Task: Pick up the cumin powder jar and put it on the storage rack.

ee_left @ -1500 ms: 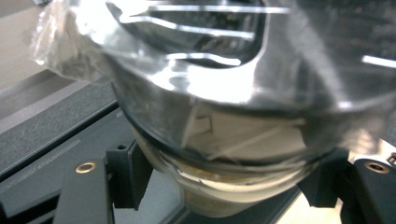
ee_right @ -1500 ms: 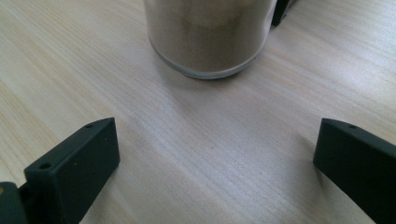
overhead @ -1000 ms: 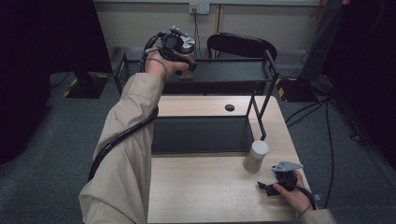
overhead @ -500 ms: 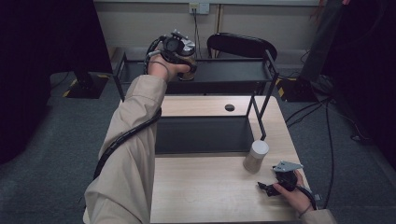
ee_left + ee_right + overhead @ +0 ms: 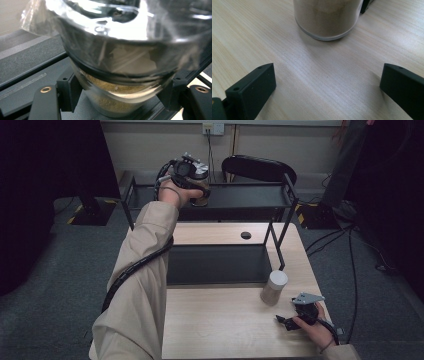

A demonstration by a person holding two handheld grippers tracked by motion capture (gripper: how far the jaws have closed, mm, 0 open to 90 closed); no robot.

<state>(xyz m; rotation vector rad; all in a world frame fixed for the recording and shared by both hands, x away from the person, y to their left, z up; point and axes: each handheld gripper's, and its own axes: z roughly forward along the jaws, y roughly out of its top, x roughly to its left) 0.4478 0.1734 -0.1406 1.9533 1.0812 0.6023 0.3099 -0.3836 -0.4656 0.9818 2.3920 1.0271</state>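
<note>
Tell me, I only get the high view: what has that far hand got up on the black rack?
Observer: The left gripper view shows the left gripper closed on a glass jar of tan powder, a jaw against each side of its lower part, just over the black shelf.
Operator: Is the jar sitting on the shelf?
Observer: I cannot tell; its base is right at the shelf surface.
Operator: And the near hand?
Observer: In the right gripper view the right gripper has its jaws wide apart with nothing between them, facing a second jar of the same powder standing on the wooden table.
</note>
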